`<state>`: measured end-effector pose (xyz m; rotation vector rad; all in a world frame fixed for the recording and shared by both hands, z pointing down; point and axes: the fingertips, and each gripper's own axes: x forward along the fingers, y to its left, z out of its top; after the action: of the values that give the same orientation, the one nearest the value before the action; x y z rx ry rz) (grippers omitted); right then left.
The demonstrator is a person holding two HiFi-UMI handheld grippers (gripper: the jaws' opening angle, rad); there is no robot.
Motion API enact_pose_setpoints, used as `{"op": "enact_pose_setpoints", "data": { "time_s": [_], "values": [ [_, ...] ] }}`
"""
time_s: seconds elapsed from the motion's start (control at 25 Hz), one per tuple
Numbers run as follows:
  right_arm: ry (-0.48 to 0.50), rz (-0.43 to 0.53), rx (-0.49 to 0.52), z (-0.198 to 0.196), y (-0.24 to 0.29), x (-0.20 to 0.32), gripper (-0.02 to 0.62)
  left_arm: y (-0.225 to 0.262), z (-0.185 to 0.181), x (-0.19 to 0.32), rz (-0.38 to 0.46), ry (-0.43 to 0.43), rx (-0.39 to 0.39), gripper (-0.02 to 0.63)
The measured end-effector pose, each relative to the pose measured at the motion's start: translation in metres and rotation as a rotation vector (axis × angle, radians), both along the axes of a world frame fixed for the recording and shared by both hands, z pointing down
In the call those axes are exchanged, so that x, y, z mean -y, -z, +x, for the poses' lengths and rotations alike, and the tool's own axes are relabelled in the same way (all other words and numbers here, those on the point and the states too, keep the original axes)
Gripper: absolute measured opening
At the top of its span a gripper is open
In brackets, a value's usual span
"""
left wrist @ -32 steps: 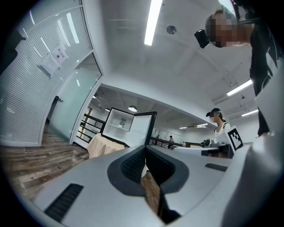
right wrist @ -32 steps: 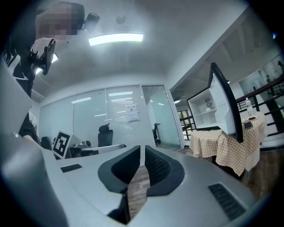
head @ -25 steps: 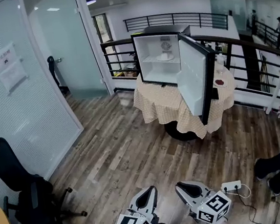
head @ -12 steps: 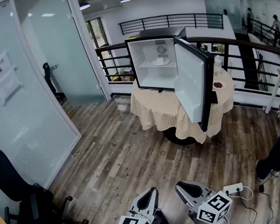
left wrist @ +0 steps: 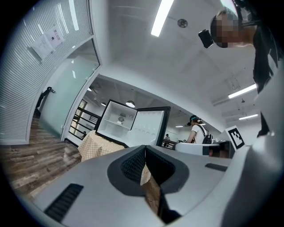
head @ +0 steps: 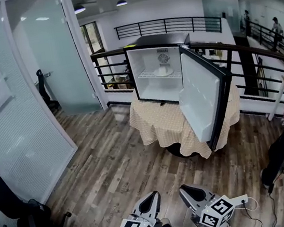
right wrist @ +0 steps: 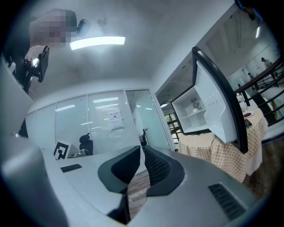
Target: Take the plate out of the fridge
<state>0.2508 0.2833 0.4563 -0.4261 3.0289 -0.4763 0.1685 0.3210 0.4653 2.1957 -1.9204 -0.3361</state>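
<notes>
Head view: a pale plate [head: 163,72] sits inside the open fridge [head: 146,90]. Left gripper [head: 153,192] and right gripper [head: 183,188] are closed, empty.

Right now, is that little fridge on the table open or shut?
Open. The fridge has its door swung wide, so its white inside shows, with a plate on the shelf.

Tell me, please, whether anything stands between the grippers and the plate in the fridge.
Nothing visible does. The fridge door is open to the right, leaving the plate on its shelf exposed, and only wooden floor lies between the table and the left gripper and right gripper, both shut and empty.
</notes>
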Motion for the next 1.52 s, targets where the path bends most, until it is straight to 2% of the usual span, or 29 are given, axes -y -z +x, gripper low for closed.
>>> {"op": "enact_pose_setpoints", "data": {
  "time_s": [0.6, 0.96, 1.28, 1.52],
  "values": [
    [-0.048, -0.017, -0.033, -0.088, -0.001, 0.084, 0.052, 0.008, -0.084, 0.093, -0.015, -0.068, -0.017, 0.009],
    [-0.104, -0.02, -0.037, -0.129, -0.003, 0.127, 0.052, 0.003, -0.121, 0.141, -0.016, -0.138, -0.017, 0.009],
    [-0.114, -0.001, -0.048, -0.167, -0.003, 0.143, 0.051, -0.001, -0.159, 0.159, -0.013, -0.143, -0.029, 0.009],
    [-0.119, -0.038, -0.078, -0.184, -0.017, 0.147, 0.051, -0.014, -0.179, 0.155, -0.03, -0.132, -0.05, 0.009]
  ]
}}
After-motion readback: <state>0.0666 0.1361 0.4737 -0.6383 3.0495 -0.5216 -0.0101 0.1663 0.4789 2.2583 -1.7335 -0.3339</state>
